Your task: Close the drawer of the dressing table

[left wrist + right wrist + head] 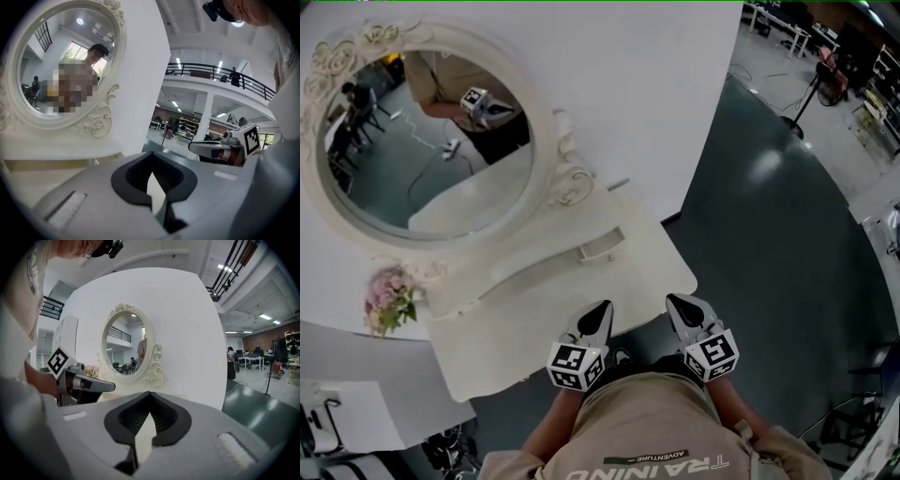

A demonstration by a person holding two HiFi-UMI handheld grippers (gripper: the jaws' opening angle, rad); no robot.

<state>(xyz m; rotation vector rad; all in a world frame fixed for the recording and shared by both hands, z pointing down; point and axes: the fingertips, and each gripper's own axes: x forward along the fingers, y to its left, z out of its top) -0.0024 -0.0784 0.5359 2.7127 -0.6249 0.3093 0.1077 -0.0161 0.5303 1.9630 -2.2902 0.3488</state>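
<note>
The drawer [602, 249] is sitting in the low raised tier at the back of the desk [534, 319], below and to the right of the oval mirror [422, 141]. It is a small, shallow, cream box the same colour as the rest of the furniture. Its front is jutting a little forward of the tier's face and throwing a thin shadow beneath. Nothing is touching it.

The desk is showing a plain pale top with rounded corners. The mirror's frame is carrying carved scrolls and roses. A small bunch of pink flowers [389, 300] is resting at the desk's far left end, beside the frame. A white wall panel [656, 94] is standing behind, and the dark green floor [769, 234] is spreading out to the right.

The left tongs [600, 311] are hovering over the desk's near edge, pointing toward the drawer but well apart from it. In the left gripper view they [151, 159] are pressed together at the tips with nothing between. The right tongs [678, 302] are hanging just beside them by the desk's front right corner. They [150, 397] are likewise drawn together and gripping nothing.
</note>
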